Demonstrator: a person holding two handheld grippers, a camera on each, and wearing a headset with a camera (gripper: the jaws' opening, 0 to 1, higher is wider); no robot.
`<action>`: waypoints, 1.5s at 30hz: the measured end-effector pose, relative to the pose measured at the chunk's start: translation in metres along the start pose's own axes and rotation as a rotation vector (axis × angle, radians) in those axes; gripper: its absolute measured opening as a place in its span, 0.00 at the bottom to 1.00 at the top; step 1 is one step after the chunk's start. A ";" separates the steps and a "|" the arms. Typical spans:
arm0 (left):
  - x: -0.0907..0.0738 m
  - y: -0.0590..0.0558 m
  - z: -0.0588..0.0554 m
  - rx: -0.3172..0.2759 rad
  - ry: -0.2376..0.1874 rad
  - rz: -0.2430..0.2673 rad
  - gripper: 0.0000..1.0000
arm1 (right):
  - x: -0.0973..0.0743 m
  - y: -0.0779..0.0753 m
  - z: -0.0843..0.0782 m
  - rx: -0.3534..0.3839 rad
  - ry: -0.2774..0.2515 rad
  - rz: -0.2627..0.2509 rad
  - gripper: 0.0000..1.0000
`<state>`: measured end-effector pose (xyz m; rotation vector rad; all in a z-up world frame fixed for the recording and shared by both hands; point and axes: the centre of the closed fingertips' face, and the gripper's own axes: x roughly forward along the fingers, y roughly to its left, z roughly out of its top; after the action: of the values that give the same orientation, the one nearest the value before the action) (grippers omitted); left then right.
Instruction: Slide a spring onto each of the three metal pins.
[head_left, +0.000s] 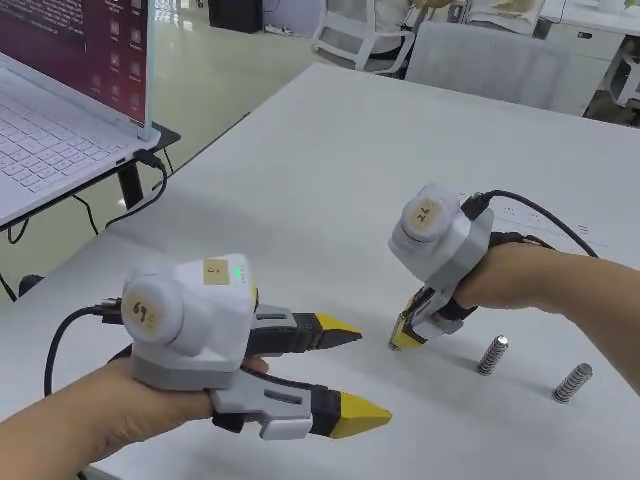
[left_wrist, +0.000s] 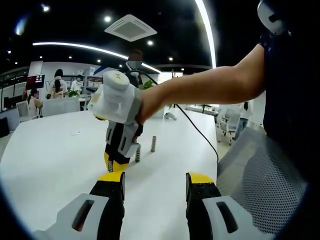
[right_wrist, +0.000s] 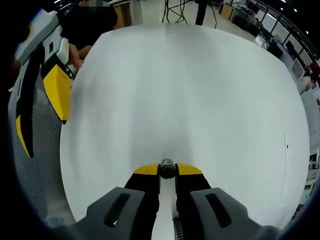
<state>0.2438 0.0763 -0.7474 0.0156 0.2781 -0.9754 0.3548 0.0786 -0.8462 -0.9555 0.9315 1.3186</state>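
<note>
Right tool (head_left: 405, 340) tips down at surface (head_left: 330, 170), jaws pressed together on pin (right_wrist: 167, 168) (round end pokes out between yellow tips; coil (right_wrist: 176, 231) shows lower in the gap). Near spring (head_left: 492, 355) stands on surface just beside right tool. Far spring (head_left: 573, 382) is further right, apart from the first. Left tool (head_left: 355, 368) hovers above surface, well apart from right tool, jaws spread, empty. Laptop (head_left: 60, 120) sits off to left.

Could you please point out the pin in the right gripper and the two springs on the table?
pin (right_wrist: 167, 168), right gripper view, its round end.
left-hand spring (head_left: 491, 355), head view, mid coil.
right-hand spring (head_left: 573, 382), head view, mid coil.
</note>
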 end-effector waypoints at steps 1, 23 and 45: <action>0.000 0.000 0.000 -0.001 0.000 0.000 0.43 | 0.000 0.000 0.000 -0.002 0.002 0.000 0.09; 0.000 0.000 -0.001 0.001 0.002 -0.002 0.44 | -0.005 -0.001 -0.007 0.011 -0.007 -0.019 0.13; 0.000 0.002 -0.003 -0.003 0.004 -0.002 0.47 | -0.049 0.014 -0.009 0.062 -0.172 -0.108 0.19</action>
<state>0.2447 0.0775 -0.7510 0.0147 0.2836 -0.9768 0.3387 0.0535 -0.8036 -0.8197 0.7738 1.2522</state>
